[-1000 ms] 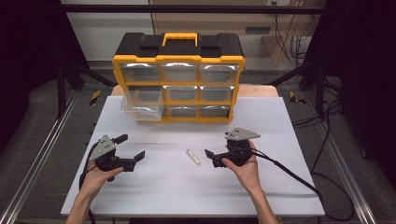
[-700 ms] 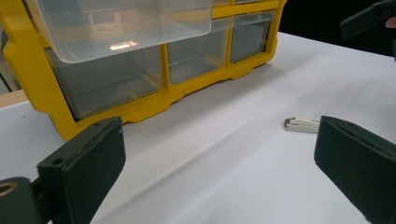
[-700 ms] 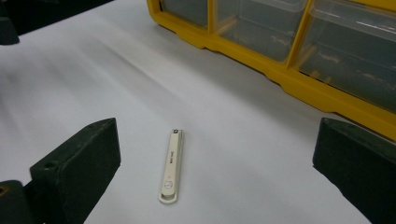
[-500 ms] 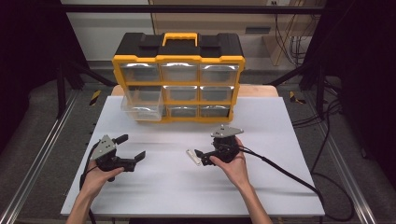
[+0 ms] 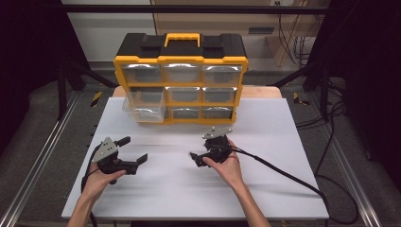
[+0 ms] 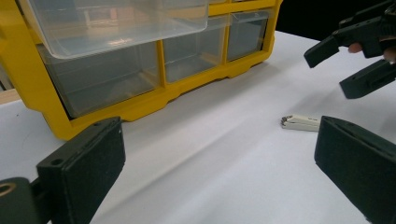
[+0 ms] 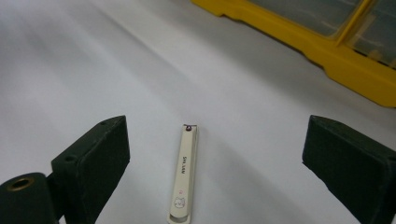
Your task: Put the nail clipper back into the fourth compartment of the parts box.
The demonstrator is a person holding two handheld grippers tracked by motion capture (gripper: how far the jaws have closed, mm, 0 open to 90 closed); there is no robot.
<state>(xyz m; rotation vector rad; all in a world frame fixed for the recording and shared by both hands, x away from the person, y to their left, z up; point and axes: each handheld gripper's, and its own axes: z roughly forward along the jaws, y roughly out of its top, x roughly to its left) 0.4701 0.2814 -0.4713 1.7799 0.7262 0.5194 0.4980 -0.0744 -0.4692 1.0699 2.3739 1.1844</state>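
A slim white nail clipper (image 7: 183,177) lies flat on the white table (image 5: 283,142). My right gripper (image 7: 217,149) hangs just over it, open, one jaw on each side, neither touching it. Its jaws have just been closing a little. In the high view the right gripper (image 5: 196,160) sits at the table's middle and points left. My left gripper (image 5: 133,149) rests at the front left, open, with nothing in it. From the left gripper view (image 6: 222,140) the clipper (image 6: 301,122) lies beyond my right-hand jaw, with the right gripper (image 6: 355,60) above it.
A yellow and black parts organizer (image 5: 179,61) with clear drawers stands at the back of the table. Its left middle drawer (image 5: 142,106) is pulled out over the table. The right gripper's cable (image 5: 293,177) trails off to the right.
My right gripper has moved left and down from beside the clipper to over it. The left gripper has stayed still.
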